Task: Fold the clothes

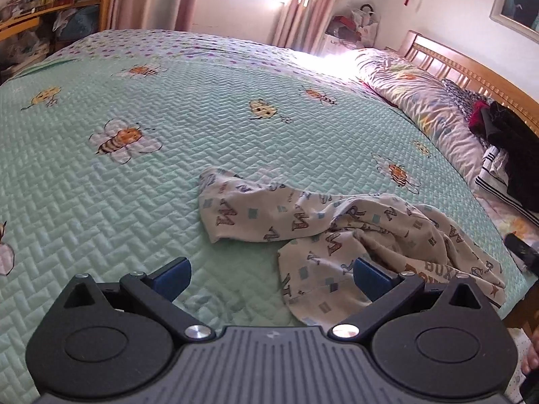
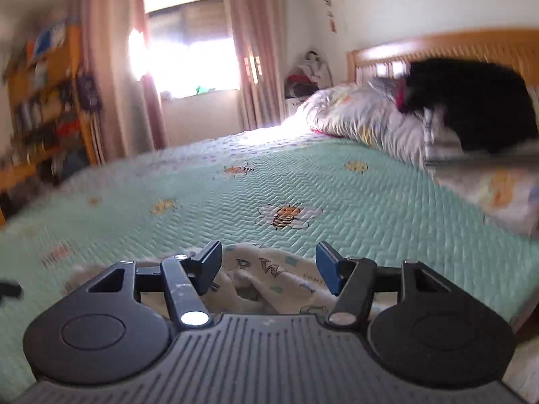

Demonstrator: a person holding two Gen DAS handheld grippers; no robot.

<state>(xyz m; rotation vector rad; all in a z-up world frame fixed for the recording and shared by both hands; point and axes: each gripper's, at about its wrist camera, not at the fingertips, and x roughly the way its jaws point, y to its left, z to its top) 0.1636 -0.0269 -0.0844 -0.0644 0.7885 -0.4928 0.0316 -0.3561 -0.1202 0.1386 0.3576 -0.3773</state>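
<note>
Left wrist view: the left tongs [image 1: 271, 277] stand wide open with nothing between them, over the mint-green quilted bedspread with bee prints [image 1: 141, 202]. The crumpled cream cotton garment printed with letters [image 1: 337, 235] lies just ahead and toward the right pad, its near hem reaching under that pad. Closing from here would likely catch one loose ridge only, dragging the cloth into a tighter heap.

Right wrist view: the right tongs [image 2: 269, 266] are open too, the pads clear of the cloth, with a bunched fold of the same garment lying between and below them. Much of the view is blurred, so a grab might pinch several layers together, or snag the bedspread underneath.
</note>
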